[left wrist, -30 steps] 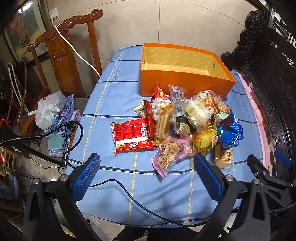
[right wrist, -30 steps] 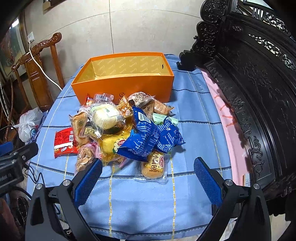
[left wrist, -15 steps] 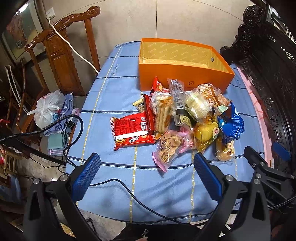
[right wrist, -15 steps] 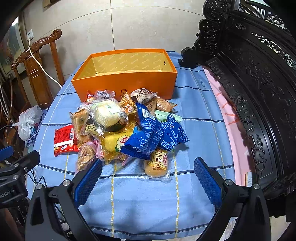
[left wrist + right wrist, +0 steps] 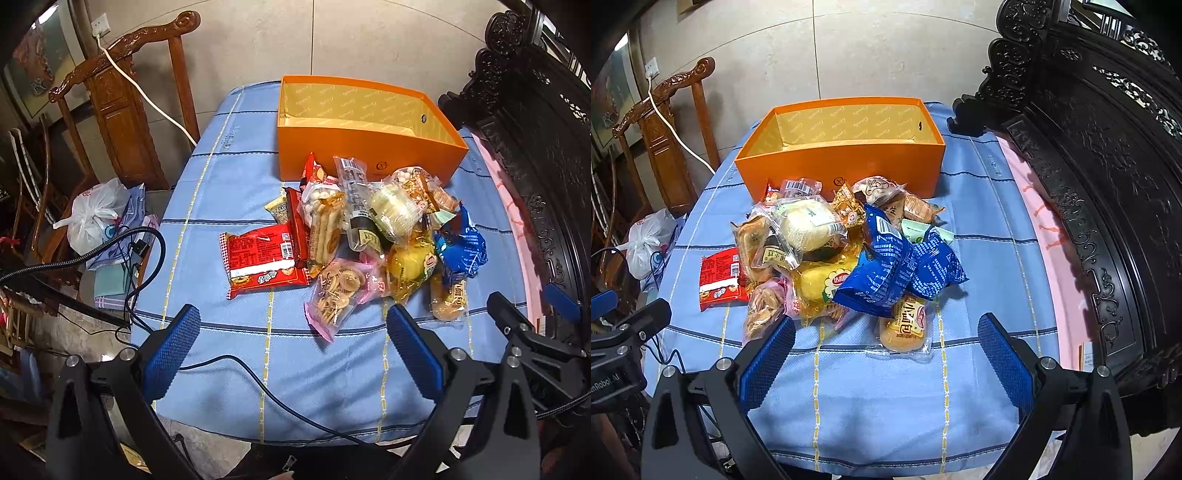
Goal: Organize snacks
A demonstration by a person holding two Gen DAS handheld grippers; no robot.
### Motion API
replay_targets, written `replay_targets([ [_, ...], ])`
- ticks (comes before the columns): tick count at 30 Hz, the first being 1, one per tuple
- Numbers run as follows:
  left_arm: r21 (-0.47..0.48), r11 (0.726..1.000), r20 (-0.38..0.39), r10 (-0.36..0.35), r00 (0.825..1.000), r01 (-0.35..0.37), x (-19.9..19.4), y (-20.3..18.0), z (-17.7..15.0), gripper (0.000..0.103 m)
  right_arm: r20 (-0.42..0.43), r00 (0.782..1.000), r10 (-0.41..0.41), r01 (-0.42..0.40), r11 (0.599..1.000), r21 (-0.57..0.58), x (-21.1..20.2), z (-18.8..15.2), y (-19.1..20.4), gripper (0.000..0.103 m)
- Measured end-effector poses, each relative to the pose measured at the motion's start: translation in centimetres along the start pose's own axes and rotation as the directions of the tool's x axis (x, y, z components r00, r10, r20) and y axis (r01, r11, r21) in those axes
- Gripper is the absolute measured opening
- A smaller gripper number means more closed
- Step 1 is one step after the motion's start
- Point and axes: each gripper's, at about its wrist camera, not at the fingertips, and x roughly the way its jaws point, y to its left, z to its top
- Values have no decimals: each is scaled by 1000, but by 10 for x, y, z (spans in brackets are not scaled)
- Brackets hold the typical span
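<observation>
A pile of packaged snacks [image 5: 369, 236] lies mid-table on the blue cloth [image 5: 229, 192]: a red packet [image 5: 264, 260] at its left, a pink cookie bag [image 5: 338, 291], blue packets [image 5: 897, 269], a bread bun pack [image 5: 907, 325] nearest. An empty orange box [image 5: 362, 133] stands open behind the pile; it also shows in the right wrist view [image 5: 842, 155]. My left gripper [image 5: 293, 349] is open and empty above the table's near edge. My right gripper [image 5: 886, 356] is open and empty, just in front of the bun pack.
A carved wooden chair [image 5: 122, 107] with a white cable stands left of the table, a white plastic bag [image 5: 92, 218] and clutter below it. Dark carved furniture [image 5: 1108, 155] runs along the right side. A black cable [image 5: 236, 373] crosses the near cloth.
Both grippers have moved slightly forward toward the snack pile, so the table and pile look a little closer. Both stay open; nothing on the table has moved.
</observation>
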Motion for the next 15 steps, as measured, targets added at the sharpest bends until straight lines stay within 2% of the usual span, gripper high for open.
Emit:
replay_targets([
  [15, -9, 1000, -5, 1, 1000, -1, 1, 0, 0, 99, -2, 1000, 2, -2, 1000, -8, 0, 1, -1, 99],
])
